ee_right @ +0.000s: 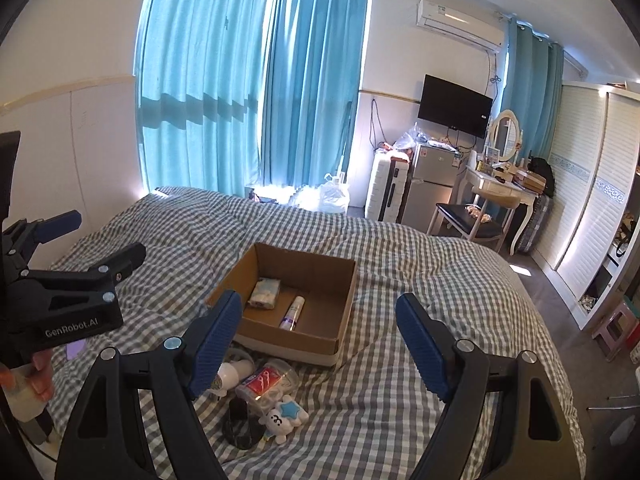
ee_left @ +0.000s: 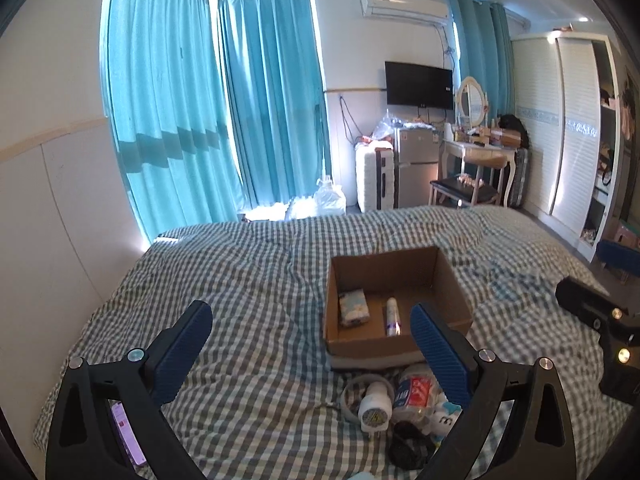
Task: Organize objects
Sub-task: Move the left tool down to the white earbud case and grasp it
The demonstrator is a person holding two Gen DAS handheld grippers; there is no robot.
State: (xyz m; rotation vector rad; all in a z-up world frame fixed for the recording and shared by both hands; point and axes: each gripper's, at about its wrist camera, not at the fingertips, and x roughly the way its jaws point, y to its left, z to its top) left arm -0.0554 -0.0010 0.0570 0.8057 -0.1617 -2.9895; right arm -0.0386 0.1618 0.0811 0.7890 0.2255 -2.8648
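Low in both wrist views, the left tongs (ee_left: 312, 344) and right tongs (ee_right: 318, 340) gape wide, holding nothing. Just under them on the bed (ee_left: 248, 272) lies a small pile: a hard white plug (ee_left: 374, 408), best pinched round its body, and a crinkly, slippery plastic cup (ee_right: 266, 384). Beyond sits the box (ee_right: 308, 344).

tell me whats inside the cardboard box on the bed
Inside the cardboard box: a tissue pack and a small white bottle lying flat. The near wall hides a strip of floor.
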